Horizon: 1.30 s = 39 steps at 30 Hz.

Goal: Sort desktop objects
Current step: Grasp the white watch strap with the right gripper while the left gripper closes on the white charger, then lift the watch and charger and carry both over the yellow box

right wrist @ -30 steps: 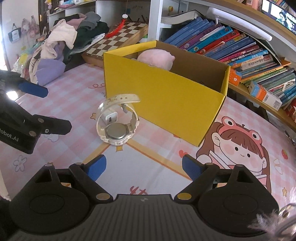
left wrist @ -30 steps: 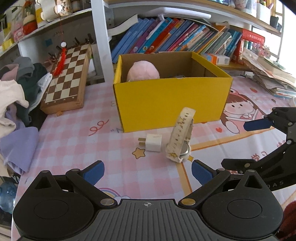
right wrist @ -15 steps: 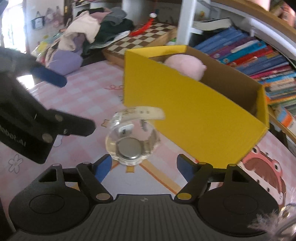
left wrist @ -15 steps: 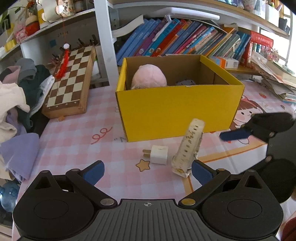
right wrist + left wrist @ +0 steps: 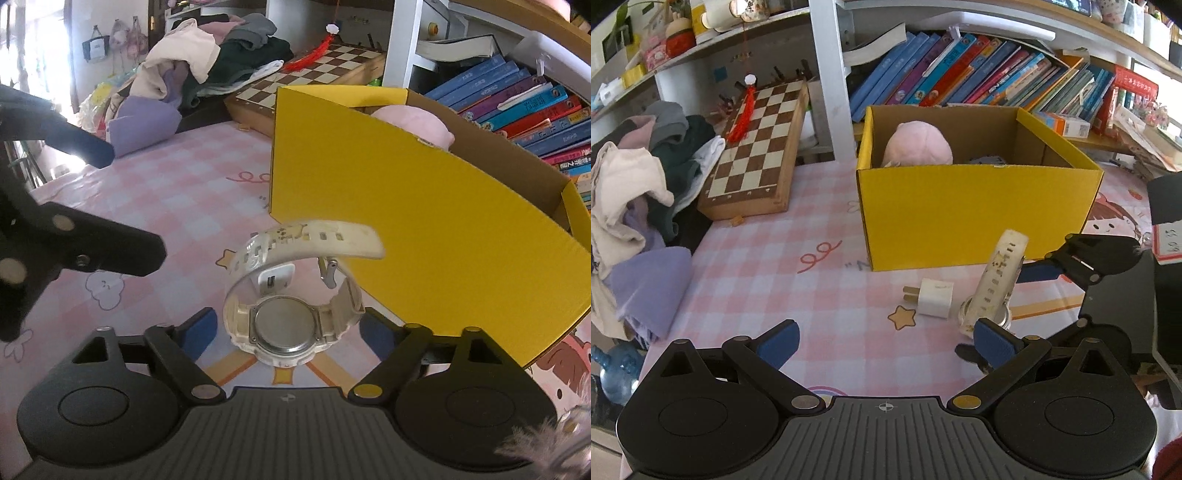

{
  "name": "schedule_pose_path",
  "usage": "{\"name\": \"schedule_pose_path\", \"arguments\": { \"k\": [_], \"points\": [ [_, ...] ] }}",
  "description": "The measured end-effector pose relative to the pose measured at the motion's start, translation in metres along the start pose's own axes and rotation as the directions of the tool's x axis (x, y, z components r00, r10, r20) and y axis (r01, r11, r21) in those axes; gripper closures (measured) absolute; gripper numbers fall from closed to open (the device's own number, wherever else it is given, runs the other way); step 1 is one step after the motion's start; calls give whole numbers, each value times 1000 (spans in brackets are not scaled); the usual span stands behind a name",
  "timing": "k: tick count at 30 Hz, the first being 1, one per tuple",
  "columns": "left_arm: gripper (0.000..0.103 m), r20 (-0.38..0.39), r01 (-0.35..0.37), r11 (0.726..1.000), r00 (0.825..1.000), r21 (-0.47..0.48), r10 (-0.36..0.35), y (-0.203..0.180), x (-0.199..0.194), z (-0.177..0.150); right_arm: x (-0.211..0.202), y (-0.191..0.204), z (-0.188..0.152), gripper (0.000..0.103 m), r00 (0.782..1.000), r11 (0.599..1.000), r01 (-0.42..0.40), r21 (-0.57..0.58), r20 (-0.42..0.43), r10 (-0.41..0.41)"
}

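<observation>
A white wristwatch [image 5: 284,328] stands on its face on the pink checked tablecloth [image 5: 757,280], strap arched upward, just in front of the yellow cardboard box [image 5: 979,214]. My right gripper [image 5: 288,330] is open with the watch body between its blue pads [image 5: 199,328], right pad very close to the case. In the left wrist view the watch [image 5: 993,284] stands beside a white charger plug [image 5: 932,297]. My left gripper [image 5: 884,341] is open and holds nothing, a little short of both. A pink plush [image 5: 918,146] lies inside the box.
A wooden chessboard [image 5: 757,147] leans at the back left. Beside it, a heap of clothes [image 5: 639,192] covers the left edge. Slanted books [image 5: 979,85] fill the shelf behind the box. A blue bottle [image 5: 609,373] sits low at the left.
My right gripper has moved in low toward the watch, which now sits between its fingers. The watch and plug stay put. My left gripper has shifted only slightly.
</observation>
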<state>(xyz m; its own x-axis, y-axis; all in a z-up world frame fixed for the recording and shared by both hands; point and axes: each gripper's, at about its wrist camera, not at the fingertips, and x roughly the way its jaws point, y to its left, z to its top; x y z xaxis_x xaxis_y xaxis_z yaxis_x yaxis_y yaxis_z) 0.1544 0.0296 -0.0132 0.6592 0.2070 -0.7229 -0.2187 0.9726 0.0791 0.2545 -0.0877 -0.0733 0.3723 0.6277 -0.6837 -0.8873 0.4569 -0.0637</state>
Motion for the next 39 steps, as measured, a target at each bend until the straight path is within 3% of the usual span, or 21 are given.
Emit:
{"name": "schedule_pose_path", "arguments": {
  "k": [6, 13, 17, 22, 31, 35, 39],
  "points": [
    [1, 0, 4, 1000, 1000, 12, -4, -4, 4, 3, -8, -9, -3, 41, 1000, 998, 3, 61, -5, -3],
    [1, -25, -3, 997, 1000, 82, 5, -16, 21, 7, -30, -26, -8, 41, 998, 986, 60, 154, -15, -59],
    [4, -25, 23, 997, 999, 78, -21, -17, 34, 12, -38, -29, -11, 41, 998, 983, 65, 174, -18, -63],
    [14, -37, 59, 995, 998, 85, -56, -23, 56, 17, -49, -33, -15, 41, 997, 977, 71, 200, -23, -67],
    [44, -87, 107, 992, 991, 71, -101, -23, 85, 20, -59, -38, -18, 41, 997, 970, 68, 232, -39, -61],
    [46, -88, 116, 990, 990, 77, -109, -22, 90, 19, -59, -37, -18, 41, 998, 970, 60, 234, -46, -51],
    [54, -93, 120, 989, 989, 85, -112, -21, 94, 19, -59, -36, -18, 41, 997, 970, 64, 233, -50, -54]
  ]
}}
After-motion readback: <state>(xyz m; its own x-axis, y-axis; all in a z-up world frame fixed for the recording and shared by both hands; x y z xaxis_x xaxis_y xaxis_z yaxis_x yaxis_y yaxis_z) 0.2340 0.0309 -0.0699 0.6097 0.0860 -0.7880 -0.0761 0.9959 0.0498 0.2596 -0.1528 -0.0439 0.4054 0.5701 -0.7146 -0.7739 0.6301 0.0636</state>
